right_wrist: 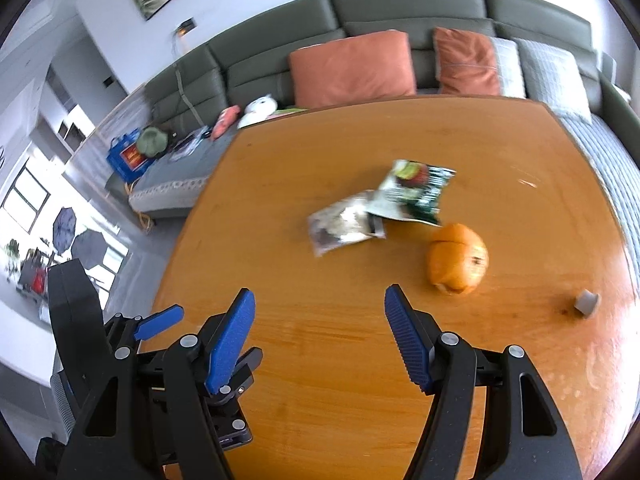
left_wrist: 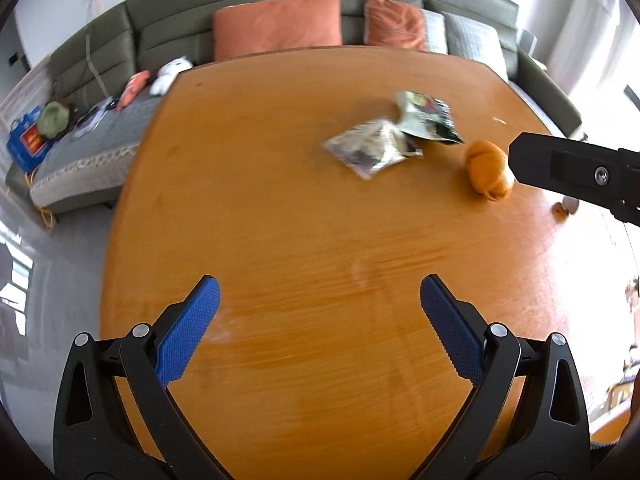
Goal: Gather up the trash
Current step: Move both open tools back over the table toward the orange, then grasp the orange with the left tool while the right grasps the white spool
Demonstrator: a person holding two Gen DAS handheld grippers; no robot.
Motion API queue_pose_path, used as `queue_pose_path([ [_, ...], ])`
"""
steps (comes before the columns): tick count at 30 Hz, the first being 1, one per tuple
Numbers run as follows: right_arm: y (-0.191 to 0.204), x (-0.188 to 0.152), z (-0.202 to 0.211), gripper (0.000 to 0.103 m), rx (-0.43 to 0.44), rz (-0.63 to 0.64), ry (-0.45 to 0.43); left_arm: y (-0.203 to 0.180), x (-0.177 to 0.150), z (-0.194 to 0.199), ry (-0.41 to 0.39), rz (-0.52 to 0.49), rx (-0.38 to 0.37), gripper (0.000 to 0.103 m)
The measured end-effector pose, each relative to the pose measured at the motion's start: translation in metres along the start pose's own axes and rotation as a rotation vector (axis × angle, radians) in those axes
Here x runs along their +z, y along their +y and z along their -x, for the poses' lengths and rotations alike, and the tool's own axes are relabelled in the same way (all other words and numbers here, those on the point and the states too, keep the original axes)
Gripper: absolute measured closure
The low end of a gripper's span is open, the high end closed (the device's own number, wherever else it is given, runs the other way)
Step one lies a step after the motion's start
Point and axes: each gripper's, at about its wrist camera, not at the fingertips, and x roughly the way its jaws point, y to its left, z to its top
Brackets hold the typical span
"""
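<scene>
On the wooden table [left_wrist: 280, 208] lie a clear crumpled plastic wrapper [left_wrist: 370, 148] [right_wrist: 344, 226], a green and white snack packet [left_wrist: 428, 118] [right_wrist: 416, 194] overlapping it, and an orange peel [left_wrist: 489, 176] [right_wrist: 458, 260] to their right. My left gripper [left_wrist: 320, 300] is open and empty above the near part of the table, well short of the trash. My right gripper [right_wrist: 320, 312] is open and empty, just short of the peel and wrapper; its body shows at the right of the left wrist view [left_wrist: 576, 168].
A small grey object [right_wrist: 586, 302] sits near the table's right edge. Behind the table is a grey-green sofa [right_wrist: 400, 8] with orange cushions [right_wrist: 352, 68], toys and bags. The left gripper's body [right_wrist: 120, 340] is close to my right gripper's left side.
</scene>
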Motion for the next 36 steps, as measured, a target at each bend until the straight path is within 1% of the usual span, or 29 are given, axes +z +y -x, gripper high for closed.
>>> queue_pose_path([
  [9,-0.083,-0.005,0.017,0.035,-0.064,-0.127,-0.01,-0.061,0.02,-0.019,0.015,-0.059,-0.041,0.006],
  [18,-0.169,-0.016,0.02,0.035,-0.149,-0.264,0.018,-0.108,0.036,-0.041,0.047,-0.108,-0.072,0.006],
  [24,-0.211,-0.027,0.013,0.035,-0.221,-0.332,0.046,-0.132,0.051,-0.057,0.067,-0.131,-0.101,0.006],
  [27,-0.224,-0.029,0.005,0.035,-0.254,-0.36,0.058,-0.145,0.057,-0.066,0.076,-0.152,-0.112,0.006],
  [30,-0.236,-0.03,-0.007,0.041,-0.282,-0.385,0.076,-0.157,0.062,-0.076,0.09,-0.177,-0.12,0.006],
  [33,-0.247,-0.03,-0.02,0.052,-0.291,-0.408,0.098,-0.167,0.067,-0.085,0.1,-0.197,-0.124,0.006],
  [34,-0.249,-0.029,-0.022,0.053,-0.291,-0.411,0.102,-0.169,0.069,-0.087,0.102,-0.2,-0.126,0.006],
  [36,-0.252,-0.026,-0.027,0.066,-0.296,-0.41,0.103,-0.17,0.071,-0.092,0.108,-0.197,-0.133,0.006],
])
